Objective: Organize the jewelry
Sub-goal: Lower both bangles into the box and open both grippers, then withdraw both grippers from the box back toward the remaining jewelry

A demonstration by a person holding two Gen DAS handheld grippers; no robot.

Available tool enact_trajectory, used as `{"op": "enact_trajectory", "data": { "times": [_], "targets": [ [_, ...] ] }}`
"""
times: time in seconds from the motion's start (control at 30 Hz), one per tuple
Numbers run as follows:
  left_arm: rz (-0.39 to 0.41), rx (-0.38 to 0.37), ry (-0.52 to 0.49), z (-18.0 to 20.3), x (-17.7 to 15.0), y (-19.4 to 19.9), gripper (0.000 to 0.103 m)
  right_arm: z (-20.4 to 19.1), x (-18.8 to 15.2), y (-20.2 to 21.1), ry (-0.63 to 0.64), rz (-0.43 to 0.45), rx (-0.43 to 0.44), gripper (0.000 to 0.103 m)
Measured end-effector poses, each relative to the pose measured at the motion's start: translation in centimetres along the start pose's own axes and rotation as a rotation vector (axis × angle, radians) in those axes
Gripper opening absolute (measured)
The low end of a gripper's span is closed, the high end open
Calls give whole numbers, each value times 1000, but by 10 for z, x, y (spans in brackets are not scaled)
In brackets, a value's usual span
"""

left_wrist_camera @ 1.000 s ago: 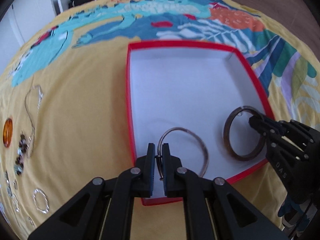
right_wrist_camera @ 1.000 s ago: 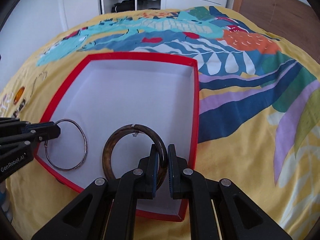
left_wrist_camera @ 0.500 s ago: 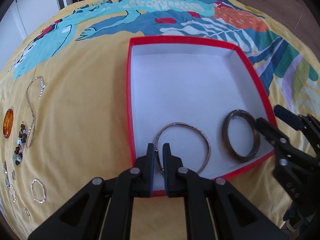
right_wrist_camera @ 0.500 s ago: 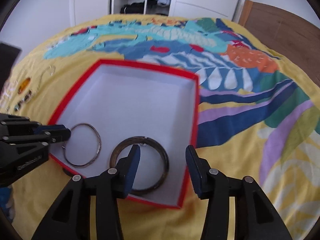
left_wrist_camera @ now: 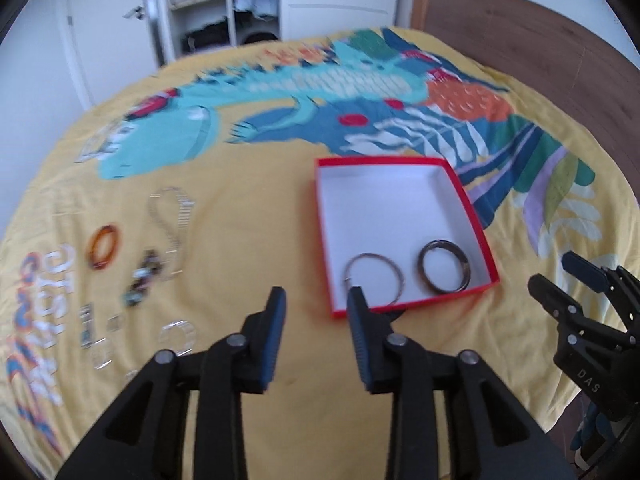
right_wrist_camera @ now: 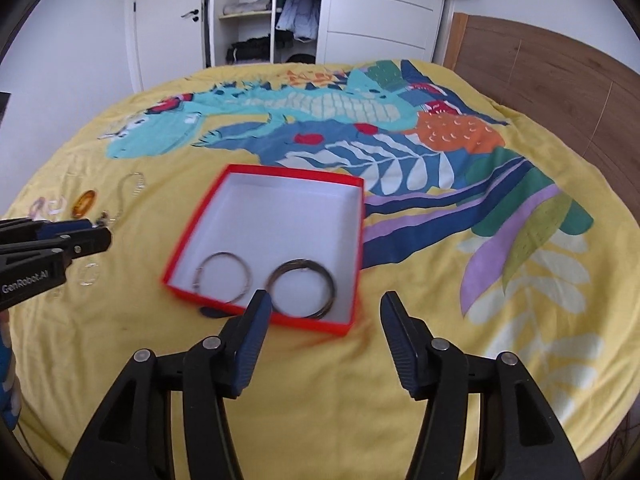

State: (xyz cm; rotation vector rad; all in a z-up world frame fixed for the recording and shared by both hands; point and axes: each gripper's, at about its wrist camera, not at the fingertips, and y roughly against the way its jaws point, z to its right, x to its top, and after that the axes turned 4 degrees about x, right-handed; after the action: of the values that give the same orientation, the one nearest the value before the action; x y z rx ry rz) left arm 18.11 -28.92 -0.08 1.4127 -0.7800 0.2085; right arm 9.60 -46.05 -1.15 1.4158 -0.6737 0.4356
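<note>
A red box [left_wrist_camera: 469, 200] with a white inside lies on the bed. At its near end lie a thin silver bangle [left_wrist_camera: 399, 280] and, to the right of it, a dark brown bangle [left_wrist_camera: 466, 268]. My left gripper [left_wrist_camera: 316, 294] hovers above the box's near left corner, jaws opening, nothing between them. My right gripper [right_wrist_camera: 326, 298] hangs above the near edge of the box [right_wrist_camera: 192, 232], over the dark bangle [right_wrist_camera: 331, 286] and right of the silver bangle [right_wrist_camera: 249, 276]. Its jaws are opening too, with nothing between them. Each gripper shows in the other's view: right [left_wrist_camera: 554, 270], left [right_wrist_camera: 100, 232].
Loose jewelry lies on the yellow printed bedspread [left_wrist_camera: 248, 240] left of the box: an orange bangle [left_wrist_camera: 105, 246], a silver chain [left_wrist_camera: 172, 216], a beaded piece [left_wrist_camera: 142, 276] and clear rings [left_wrist_camera: 178, 334]. A wooden headboard [right_wrist_camera: 540, 80] stands at right, a wardrobe [right_wrist_camera: 280, 8] behind.
Both grippers have let go of their bangles, opened, and risen back away from the box. The silver and dark bangles now lie loose inside it.
</note>
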Motion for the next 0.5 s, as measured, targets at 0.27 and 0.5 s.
{"op": "enact_trajectory", "data": {
  "times": [0.27,0.5],
  "targets": [
    [75,111,29,-56,-44,81,44,-54,-15,58,-24,51,72,62],
    [126,173,72,-104,-85,135,50,-106,-28,98,-1,89,114,68]
  ]
}}
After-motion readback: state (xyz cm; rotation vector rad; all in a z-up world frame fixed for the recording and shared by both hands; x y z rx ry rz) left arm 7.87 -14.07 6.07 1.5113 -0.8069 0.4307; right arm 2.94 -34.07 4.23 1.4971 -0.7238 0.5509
